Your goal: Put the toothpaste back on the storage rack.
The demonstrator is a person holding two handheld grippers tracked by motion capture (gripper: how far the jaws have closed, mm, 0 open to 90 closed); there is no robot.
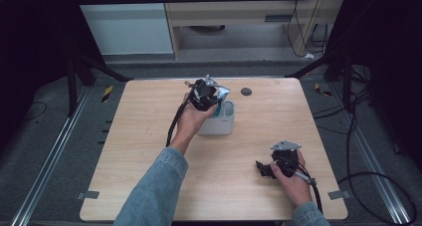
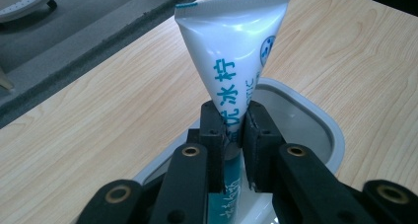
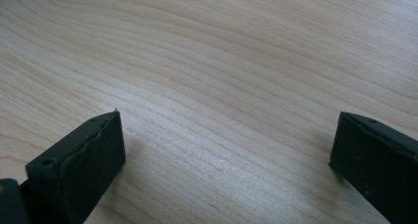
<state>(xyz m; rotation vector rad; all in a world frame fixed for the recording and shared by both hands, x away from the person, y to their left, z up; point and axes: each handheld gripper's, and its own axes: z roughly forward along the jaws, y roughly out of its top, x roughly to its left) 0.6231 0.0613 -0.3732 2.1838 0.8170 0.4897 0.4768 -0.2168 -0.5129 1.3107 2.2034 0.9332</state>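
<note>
Black left gripper (image 2: 232, 128) pinched the toothpaste tube (image 2: 231, 51) above the white container (image 2: 315, 120) near the worktop's far edge; best lowered straight. Right gripper (image 3: 226, 150) rested wide, unladen.

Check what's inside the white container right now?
The lower end of the toothpaste tube points into the white container, with the left gripper clamped on it. The jaws and tube cover most of the interior, so I can't tell about other contents.
</note>
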